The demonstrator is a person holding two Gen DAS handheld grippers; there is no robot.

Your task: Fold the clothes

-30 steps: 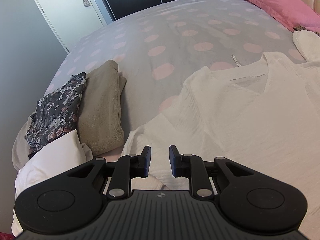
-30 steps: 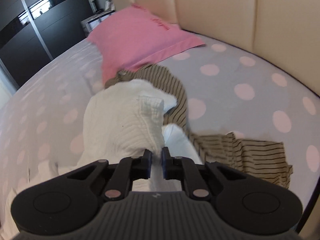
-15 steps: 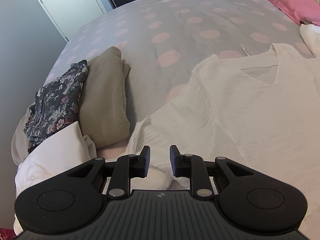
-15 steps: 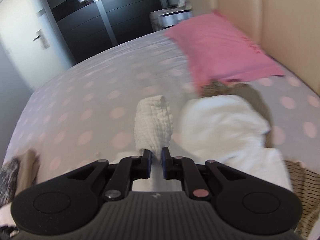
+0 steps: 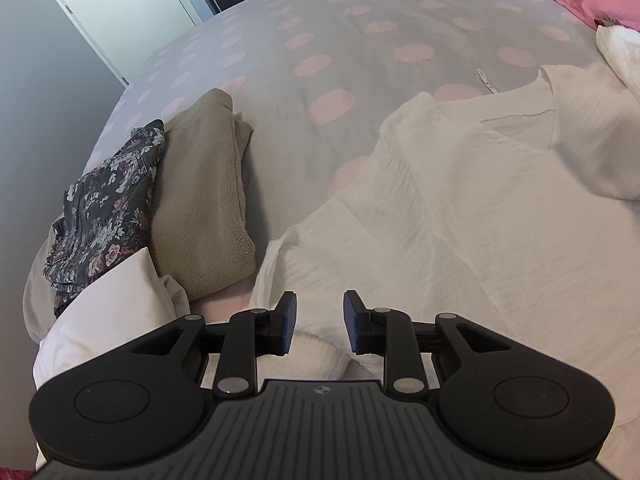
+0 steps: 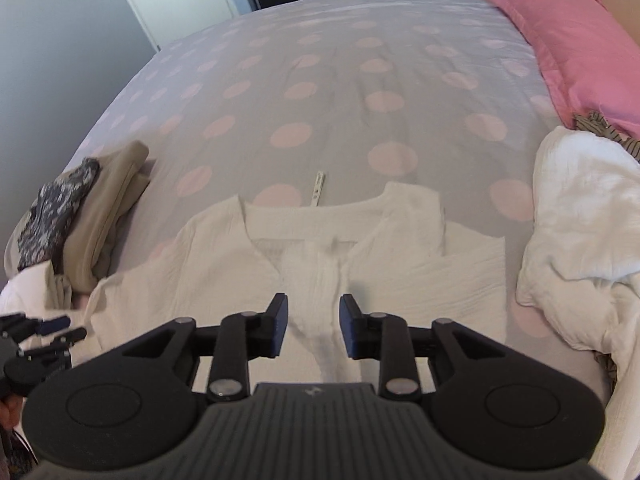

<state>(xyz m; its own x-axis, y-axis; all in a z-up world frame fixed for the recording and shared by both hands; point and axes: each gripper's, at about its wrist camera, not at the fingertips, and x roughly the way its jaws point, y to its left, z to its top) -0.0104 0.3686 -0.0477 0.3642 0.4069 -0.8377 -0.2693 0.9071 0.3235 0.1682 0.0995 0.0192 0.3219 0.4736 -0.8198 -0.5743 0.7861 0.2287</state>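
Blouse: white crinkle V-neck blouse [image 6: 400, 272] lies flat, front up, on the near part of the bed; neckline points away from both cams, right sleeve folded in across the chest.
Bed: grey cover w/ pink dots [image 6: 320, 80], pink pillow [image 6: 576, 40] at far right.
R gripper [image 6: 311, 326]: over the blouse's centre placket, jaws have just been opening; gap now medium, pads clear of cloth, nothing pinched.
L gripper [image 5: 319, 322]: at the blouse's left sleeve/hem edge, jaws have just been opening a bit, medium gap; a bump of white cloth shows below between the fingers, pads not pressing on it.
L gripper seen from R cam: black fingers [image 6: 44, 326] at lower left edge.
Folded stack: beige fleece item [image 5: 204, 200] w/ dark floral garment [image 5: 108, 200] beside it, left of blouse, apart from it.
White pile: crumpled white garment [image 6: 588, 232] right of blouse, touching the sleeve area; striped cloth [image 6: 600, 124] peeks out behind it.
Tag: small white label strip [image 6: 319, 188] on the cover just beyond the collar.
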